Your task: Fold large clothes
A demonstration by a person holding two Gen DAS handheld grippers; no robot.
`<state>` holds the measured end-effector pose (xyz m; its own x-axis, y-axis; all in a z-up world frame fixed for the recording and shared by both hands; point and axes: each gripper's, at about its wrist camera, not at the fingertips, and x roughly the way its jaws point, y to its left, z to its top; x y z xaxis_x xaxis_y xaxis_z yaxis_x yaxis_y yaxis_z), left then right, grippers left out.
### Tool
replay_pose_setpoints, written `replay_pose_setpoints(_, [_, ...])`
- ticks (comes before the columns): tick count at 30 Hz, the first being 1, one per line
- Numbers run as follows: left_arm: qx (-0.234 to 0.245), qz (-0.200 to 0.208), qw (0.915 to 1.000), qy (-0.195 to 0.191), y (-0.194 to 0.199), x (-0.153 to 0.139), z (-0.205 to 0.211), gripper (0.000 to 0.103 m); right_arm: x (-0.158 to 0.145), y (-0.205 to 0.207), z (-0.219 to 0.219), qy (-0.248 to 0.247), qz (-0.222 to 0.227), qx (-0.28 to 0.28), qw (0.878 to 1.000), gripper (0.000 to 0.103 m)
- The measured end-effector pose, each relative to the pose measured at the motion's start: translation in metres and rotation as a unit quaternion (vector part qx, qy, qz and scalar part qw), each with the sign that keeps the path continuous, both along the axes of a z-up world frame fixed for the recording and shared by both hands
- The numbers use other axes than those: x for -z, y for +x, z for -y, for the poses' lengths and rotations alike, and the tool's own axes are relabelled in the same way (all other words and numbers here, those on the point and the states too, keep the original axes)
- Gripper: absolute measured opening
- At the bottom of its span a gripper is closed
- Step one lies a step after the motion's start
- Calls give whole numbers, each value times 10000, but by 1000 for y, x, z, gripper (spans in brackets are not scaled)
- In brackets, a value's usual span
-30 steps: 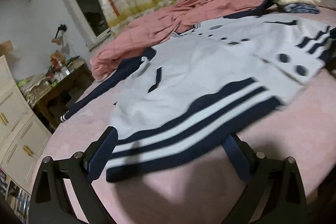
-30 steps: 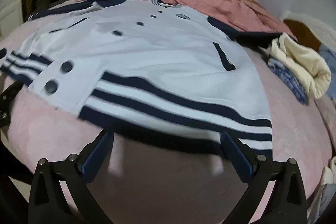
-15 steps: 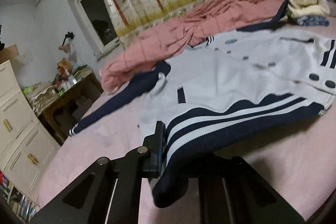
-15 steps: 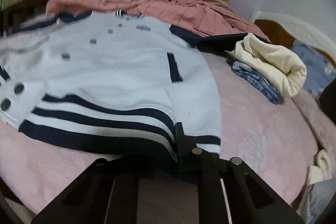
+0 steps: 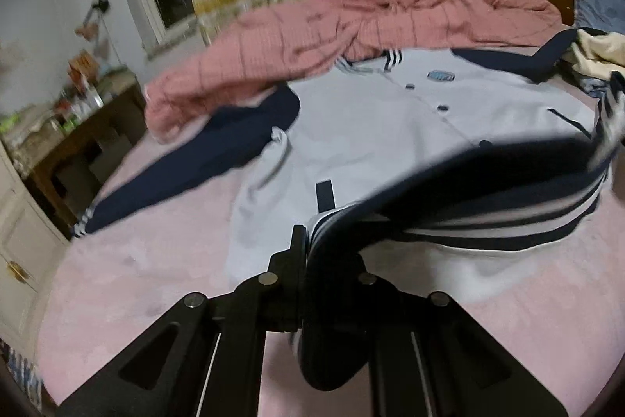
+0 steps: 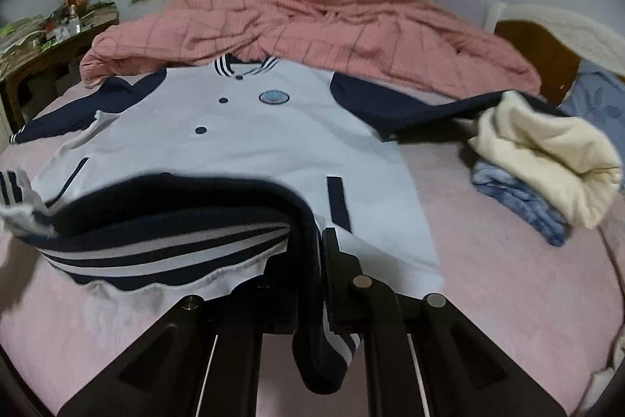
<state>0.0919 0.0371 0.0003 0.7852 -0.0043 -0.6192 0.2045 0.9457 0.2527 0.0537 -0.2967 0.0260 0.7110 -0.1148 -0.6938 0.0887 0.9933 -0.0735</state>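
Observation:
A white jacket point(image 5: 390, 127) with navy sleeves, dark snaps and a navy-and-white striped hem lies front up on a pink bed; it also shows in the right wrist view point(image 6: 265, 143). My left gripper point(image 5: 306, 249) is shut on the left end of the striped hem point(image 5: 488, 190) and holds it lifted above the bed. My right gripper point(image 6: 318, 245) is shut on the right end of the hem point(image 6: 168, 221), also lifted. The raised hem curls over toward the collar and hides the jacket's lower front.
A crumpled pink quilt point(image 6: 312, 26) lies behind the collar. A cream garment point(image 6: 547, 151) on blue clothes point(image 6: 519, 202) sits at the right by the headboard point(image 6: 535, 53). A cluttered wooden table point(image 5: 74, 127) and white cabinet point(image 5: 15, 245) stand left of the bed.
Both grippers went from open at the hem to shut on its two ends. They have lifted the hem off the bed and carried it forward toward the collar.

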Motion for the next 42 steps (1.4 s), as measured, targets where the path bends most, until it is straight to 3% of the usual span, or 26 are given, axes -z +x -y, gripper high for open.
replay_pose_setpoints(3, [113, -198, 9993, -285, 22, 13, -4, 10, 15, 31, 3, 16, -183, 10, 9998, 10])
replay_pose_setpoints(7, [-52, -702, 9970, -330, 47, 34, -6, 11, 38, 56, -1, -176, -310, -21, 9994, 11])
replay_pose_setpoints(10, [-15, -640, 9976, -253, 48, 36, -4, 15, 44, 60, -7, -375, -259, -110, 9989, 25])
replay_pose_setpoints(11, [10, -630, 9976, -285, 48, 35, -6, 20, 45, 60, -8, -449, -238, -98, 9987, 29])
replay_pose_setpoints(13, [57, -417, 9986, -322, 42, 28, -9, 42, 41, 55, -5, -487, -105, -57, 9987, 57])
replay_pose_setpoints(15, [162, 2, 9996, -234, 28, 15, -12, 73, 32, 43, 4, -430, 111, 4, 9990, 65])
replay_pose_setpoints(18, [313, 503, 9981, -188, 2, -6, -17, 95, 20, 22, 15, -246, 402, -67, 9989, 69])
replay_pose_setpoints(23, [137, 630, 9975, 281, -16, -8, -20, 98, 12, 1, 19, -369, 548, -173, 9977, 75])
replay_pose_setpoints(26, [-88, 521, 9972, 534, -7, 3, -23, 98, 19, 1, 17, -483, 209, -413, 9978, 80])
replay_pose_setpoints(29, [-430, 291, 9972, 544, 15, 16, -37, 98, 33, 3, 14, -434, -346, -790, 9953, 80])
replay_pose_setpoints(31, [-455, 141, 9982, 353, 30, 22, -47, 91, 37, -1, 10, -603, -446, -986, 9923, 80])
replay_pose_setpoints(32, [-422, 16, 9989, 201, 37, 23, -52, 72, 38, -3, 8, -689, -429, -1009, 9916, 80])
replay_pose_setpoints(33, [-397, -136, 9991, 34, 42, 24, -54, 40, 37, -7, 6, -841, -371, -1008, 9907, 79])
replay_pose_setpoints(35, [-206, -294, 9986, -397, 44, 21, -56, 1, 30, -11, 8, -1048, -42, -727, 9918, 75])
replay_pose_setpoints(39, [-430, -129, 9986, -288, 52, 21, -51, 1, 10, -14, 24, -701, 478, -238, 9961, 67])
replay_pose_setpoints(42, [-740, -379, 9947, -611, 64, 25, -67, 1, 8, -9, 35, -468, 413, -66, 9980, 41])
